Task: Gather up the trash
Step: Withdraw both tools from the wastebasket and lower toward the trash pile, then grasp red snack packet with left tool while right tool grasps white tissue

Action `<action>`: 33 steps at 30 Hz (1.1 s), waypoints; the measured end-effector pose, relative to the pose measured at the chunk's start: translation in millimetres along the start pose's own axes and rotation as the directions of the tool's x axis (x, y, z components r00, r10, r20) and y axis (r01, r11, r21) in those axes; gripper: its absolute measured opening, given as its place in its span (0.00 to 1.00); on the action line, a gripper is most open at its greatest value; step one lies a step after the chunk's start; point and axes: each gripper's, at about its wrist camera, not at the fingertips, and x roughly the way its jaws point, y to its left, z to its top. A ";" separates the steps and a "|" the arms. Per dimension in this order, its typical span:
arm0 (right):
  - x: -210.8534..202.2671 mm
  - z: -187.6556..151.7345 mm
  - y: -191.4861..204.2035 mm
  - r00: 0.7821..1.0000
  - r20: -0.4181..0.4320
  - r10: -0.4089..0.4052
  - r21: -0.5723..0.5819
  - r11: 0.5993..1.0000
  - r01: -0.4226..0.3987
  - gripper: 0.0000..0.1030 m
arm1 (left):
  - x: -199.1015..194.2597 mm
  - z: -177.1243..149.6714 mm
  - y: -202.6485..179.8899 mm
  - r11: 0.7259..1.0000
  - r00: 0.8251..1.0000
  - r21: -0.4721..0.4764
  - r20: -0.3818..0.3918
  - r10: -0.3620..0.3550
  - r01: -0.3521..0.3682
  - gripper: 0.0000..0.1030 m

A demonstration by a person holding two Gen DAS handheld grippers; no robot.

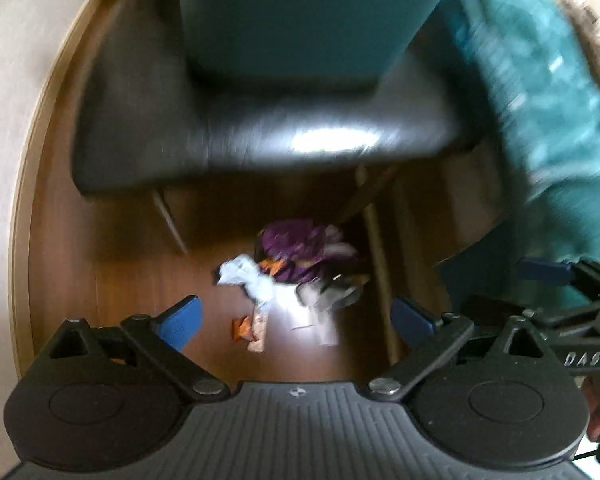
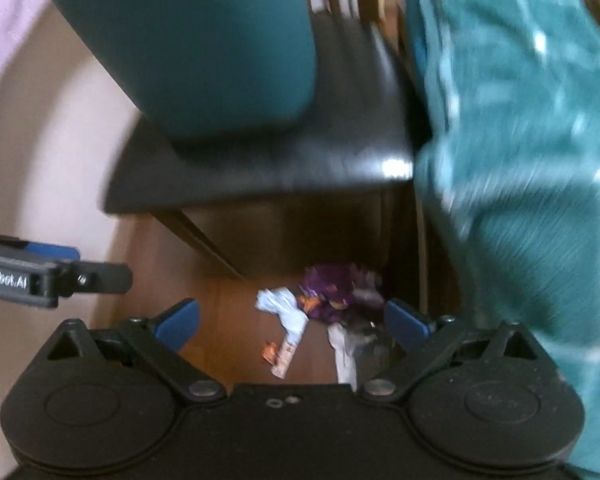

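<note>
The left gripper point(image 1: 296, 322), a black 2-finger tool with blue pads, is hanging above the floor with its jaws spread wide and nothing between them. The right gripper point(image 2: 292, 320), of the same build, is hovering just beside it, its jaws likewise wide apart and carrying nothing; each tool is showing at the edge of the other's view.

Straight ahead of both, on the brown wooden floor point(image 1: 140, 272), a small heap of trash is lying: a crumpled purple foil wrapper point(image 1: 294, 250), a crumpled pale blue-white paper point(image 1: 246, 276) touching it, a small orange and beige snack wrapper point(image 1: 254, 330) nearest the tools, and some grey-white scraps point(image 1: 324, 300) alongside. Blur is hiding finer detail.

The heap is sitting partly beneath the front edge of a black glossy chair seat point(image 1: 260, 136), which is carrying a teal plastic bin point(image 1: 300, 16). A teal patterned cloth point(image 2: 520, 160) is hanging on the right.

Judging from both views, the snack wrapper's long axis is running roughly away from the tools, and the left gripper looks better centred on it.
</note>
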 end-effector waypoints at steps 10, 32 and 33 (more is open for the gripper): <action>173.9 -63.3 -48.6 0.994 -0.091 -0.059 0.080 0.995 0.066 0.94 | 183.1 -68.0 23.9 0.997 0.988 -0.014 -0.133 0.072 -0.075 0.98; 418.2 -123.1 -45.4 0.974 -0.219 -0.065 -0.338 0.941 -0.014 0.70 | 409.4 -124.2 97.2 0.986 0.959 -0.145 -0.282 0.041 -0.085 0.97; 422.2 -124.8 -46.0 0.972 -0.223 -0.071 -0.344 0.939 -0.010 0.70 | 413.4 -124.7 100.6 0.983 0.958 -0.170 -0.286 0.024 -0.076 0.97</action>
